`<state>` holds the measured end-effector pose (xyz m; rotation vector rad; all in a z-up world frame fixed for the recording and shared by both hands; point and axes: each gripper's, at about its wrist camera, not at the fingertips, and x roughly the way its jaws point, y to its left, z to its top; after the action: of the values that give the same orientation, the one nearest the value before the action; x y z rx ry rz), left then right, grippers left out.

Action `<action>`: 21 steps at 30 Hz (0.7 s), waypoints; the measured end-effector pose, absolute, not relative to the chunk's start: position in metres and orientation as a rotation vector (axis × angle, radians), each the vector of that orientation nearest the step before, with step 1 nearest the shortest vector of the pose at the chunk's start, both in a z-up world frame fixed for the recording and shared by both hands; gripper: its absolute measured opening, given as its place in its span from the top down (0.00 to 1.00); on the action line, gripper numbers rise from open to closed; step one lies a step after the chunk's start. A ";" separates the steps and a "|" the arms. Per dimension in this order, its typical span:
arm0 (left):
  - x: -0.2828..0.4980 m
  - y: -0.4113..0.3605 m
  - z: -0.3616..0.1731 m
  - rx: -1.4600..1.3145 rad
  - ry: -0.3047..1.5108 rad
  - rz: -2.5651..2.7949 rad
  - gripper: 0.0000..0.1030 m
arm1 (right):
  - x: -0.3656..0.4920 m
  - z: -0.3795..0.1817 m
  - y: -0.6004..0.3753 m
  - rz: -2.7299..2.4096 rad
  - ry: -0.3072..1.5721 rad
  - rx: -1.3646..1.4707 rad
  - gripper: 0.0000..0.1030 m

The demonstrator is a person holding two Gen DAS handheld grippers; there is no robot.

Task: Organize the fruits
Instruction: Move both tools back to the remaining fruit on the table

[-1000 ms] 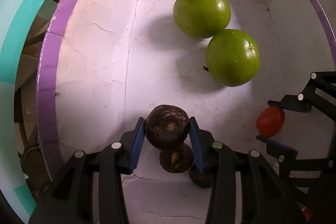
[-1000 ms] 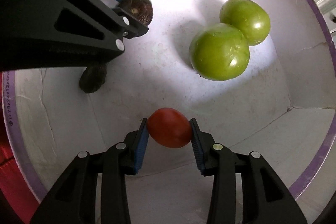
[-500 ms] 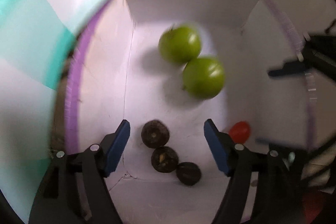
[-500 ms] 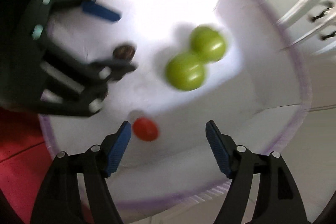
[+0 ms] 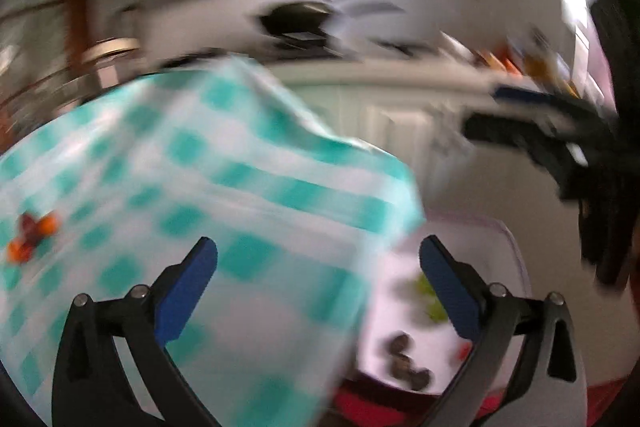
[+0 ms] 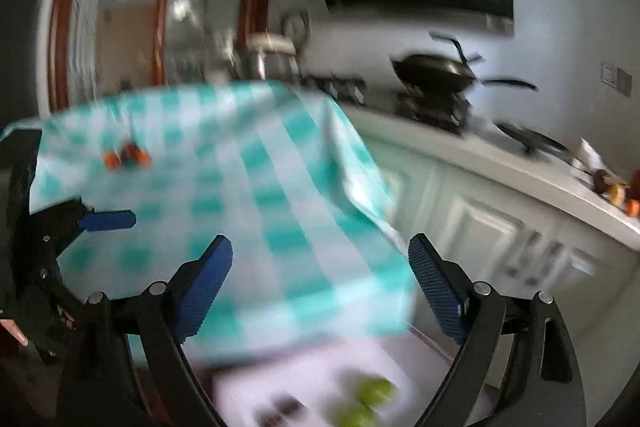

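Note:
Both views are motion-blurred. My left gripper [image 5: 318,259] is open and empty, high above the table. My right gripper [image 6: 320,255] is open and empty too. The white box with a purple rim [image 5: 516,251] lies below at the lower right in the left wrist view. It holds dark brown fruits [image 5: 408,363], green fruits [image 5: 430,301] and a small red tomato [image 5: 464,349]. In the right wrist view the box [image 6: 320,367] is at the bottom, with green fruits [image 6: 370,397] and dark fruits [image 6: 280,411] in it. A small cluster of orange and dark fruits [image 5: 30,233] lies on the tablecloth, also in the right wrist view [image 6: 126,155].
A teal and white checked tablecloth [image 5: 200,187] covers the table [image 6: 256,195]. A kitchen counter [image 6: 500,163] with a black wok [image 6: 436,71], pans and a few fruits [image 6: 616,187] runs behind. White cabinets [image 6: 500,239] stand below it. A red surface [image 5: 384,403] lies under the box.
Both grippers let go of their fruits, the dark fruit and the red tomato, in the box. Both opened wide, lifted out of the box and swung up toward the table.

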<state>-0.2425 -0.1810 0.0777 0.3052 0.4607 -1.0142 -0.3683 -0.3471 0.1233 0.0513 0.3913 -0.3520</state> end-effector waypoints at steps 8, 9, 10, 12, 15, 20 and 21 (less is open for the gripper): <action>-0.072 -0.042 0.085 0.018 0.550 -0.448 0.01 | -0.207 0.085 -0.280 -0.136 0.621 0.225 0.15; -0.044 -0.021 0.085 -0.019 0.575 -0.347 0.01 | -0.181 0.080 -0.271 -0.113 0.644 0.222 0.15; -0.019 -0.004 0.081 -0.057 0.608 -0.251 0.01 | -0.167 0.069 -0.260 -0.091 0.662 0.229 0.15; 0.019 0.025 0.072 -0.137 0.661 -0.132 0.01 | -0.131 0.050 -0.239 -0.021 0.696 0.255 0.15; 0.061 0.061 0.060 -0.243 0.720 0.001 0.02 | -0.072 0.035 -0.211 0.039 0.720 0.227 0.15; 0.090 0.069 0.050 -0.227 0.737 0.018 0.02 | 0.023 0.022 -0.181 0.095 0.793 0.128 0.15; 0.092 0.070 0.046 -0.223 0.747 0.006 0.02 | 0.040 0.022 -0.176 0.097 0.799 0.108 0.15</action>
<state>0.0921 0.0696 0.0461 -0.2234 0.7468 0.0056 0.0401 -0.1759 0.0218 0.1079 0.7988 0.0965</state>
